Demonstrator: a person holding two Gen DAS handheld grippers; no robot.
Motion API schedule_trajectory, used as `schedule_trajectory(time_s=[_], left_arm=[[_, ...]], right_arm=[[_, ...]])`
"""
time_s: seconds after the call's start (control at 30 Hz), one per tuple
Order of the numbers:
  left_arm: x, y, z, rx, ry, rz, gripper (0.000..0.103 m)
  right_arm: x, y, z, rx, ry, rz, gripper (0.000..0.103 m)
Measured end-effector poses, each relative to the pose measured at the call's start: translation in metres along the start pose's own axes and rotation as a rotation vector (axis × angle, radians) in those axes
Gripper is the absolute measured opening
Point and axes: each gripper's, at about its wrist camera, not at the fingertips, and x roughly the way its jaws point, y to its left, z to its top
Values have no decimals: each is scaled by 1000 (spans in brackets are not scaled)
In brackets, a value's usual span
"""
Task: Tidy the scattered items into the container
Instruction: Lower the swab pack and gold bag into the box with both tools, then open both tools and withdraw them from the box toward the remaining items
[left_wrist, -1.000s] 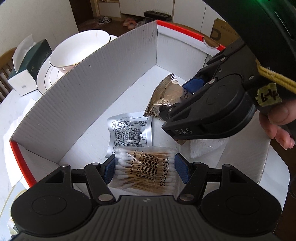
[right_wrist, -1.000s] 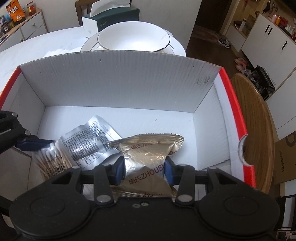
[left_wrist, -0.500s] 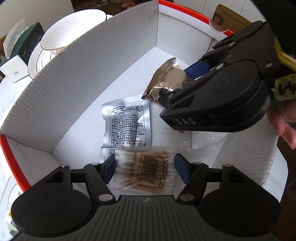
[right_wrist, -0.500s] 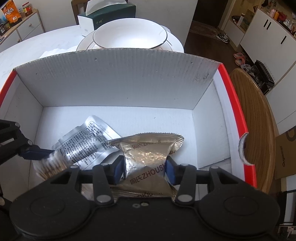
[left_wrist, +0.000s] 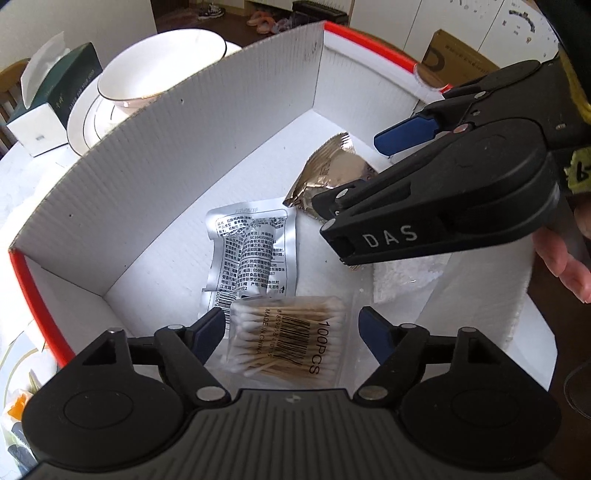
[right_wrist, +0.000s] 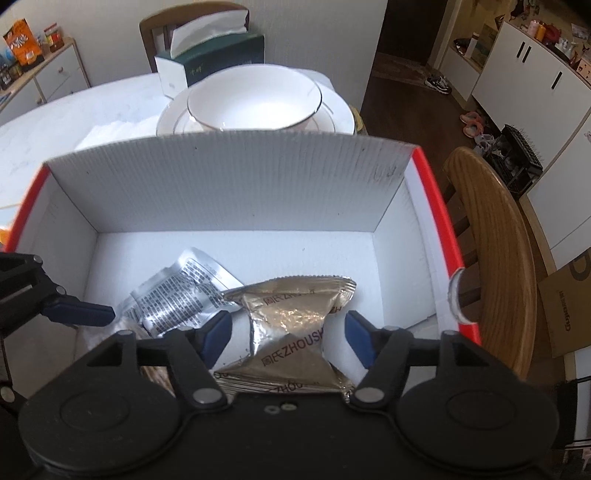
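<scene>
A white cardboard box with red rims (left_wrist: 155, 177) (right_wrist: 229, 192) holds three items. A clear pack of cotton swabs (left_wrist: 286, 338) lies on the box floor between the fingers of my open left gripper (left_wrist: 291, 330), free of them. A silver foil packet (left_wrist: 251, 254) (right_wrist: 177, 299) lies beyond it. A gold snack packet (left_wrist: 328, 177) (right_wrist: 295, 332) lies under my open right gripper (right_wrist: 286, 334), its sides clear of the blue pads. The right gripper shows in the left wrist view (left_wrist: 443, 192) above the gold packet.
A white bowl on a plate (right_wrist: 255, 107) (left_wrist: 155, 81) and a dark green tissue box (right_wrist: 218, 59) (left_wrist: 51, 99) stand on the white table behind the box. A wooden chair (right_wrist: 491, 236) is at the right. White foam (left_wrist: 406, 277) lies in the box.
Both grippers have opened and let go: the swab pack and the gold packet now lie loose on the box floor. Both grippers have drawn up and back a little.
</scene>
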Motion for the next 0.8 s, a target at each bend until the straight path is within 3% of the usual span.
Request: schedule_trajectory(time_s=[0.47, 0.8], left_arm=[[-45, -8, -11, -28, -128, -46, 85], [-82, -10, -33, -23, -227, -54, 85]], right_arm=[[-50, 5, -6, 15, -102, 27, 84], [-89, 16, -16, 38, -177, 36, 87]])
